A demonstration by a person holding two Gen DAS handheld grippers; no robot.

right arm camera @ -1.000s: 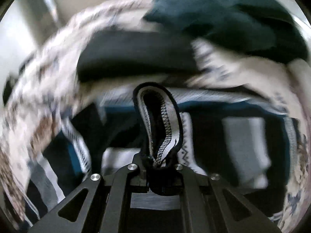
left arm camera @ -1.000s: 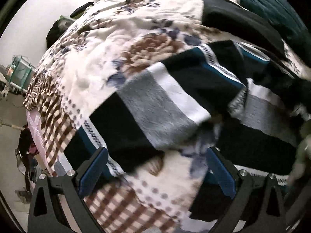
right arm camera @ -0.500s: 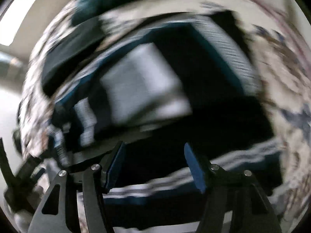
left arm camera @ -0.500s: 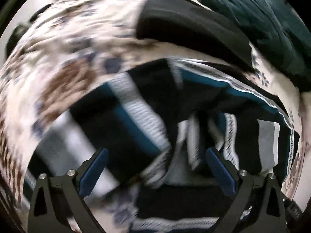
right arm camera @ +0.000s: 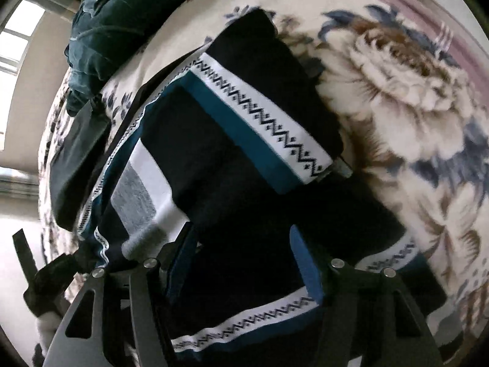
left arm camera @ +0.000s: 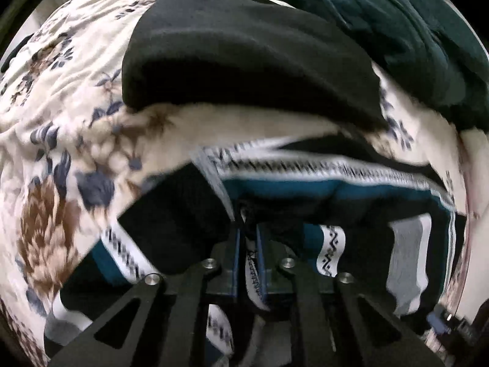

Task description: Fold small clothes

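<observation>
A small patterned garment (left arm camera: 290, 189), black with teal, white zigzag and grey bands, lies on a floral bedspread (left arm camera: 61, 159). My left gripper (left arm camera: 249, 241) is shut on a bunched edge of it, which stands up between the blue pads. In the right wrist view the same garment (right arm camera: 232, 165) lies partly folded, one flap with a white zigzag band laid over the body. My right gripper (right arm camera: 244, 263) is open just above the garment's near part, holding nothing.
A black garment (left arm camera: 244, 52) lies beyond the patterned one, and a dark teal one (left arm camera: 397, 24) at the far right. The teal one also shows in the right wrist view (right arm camera: 104, 21). A wall and window (right arm camera: 15, 46) lie to the left.
My left gripper has gone from open to shut on the garment's edge. My right gripper let go of the edge it held and swung round over the garment's other side.
</observation>
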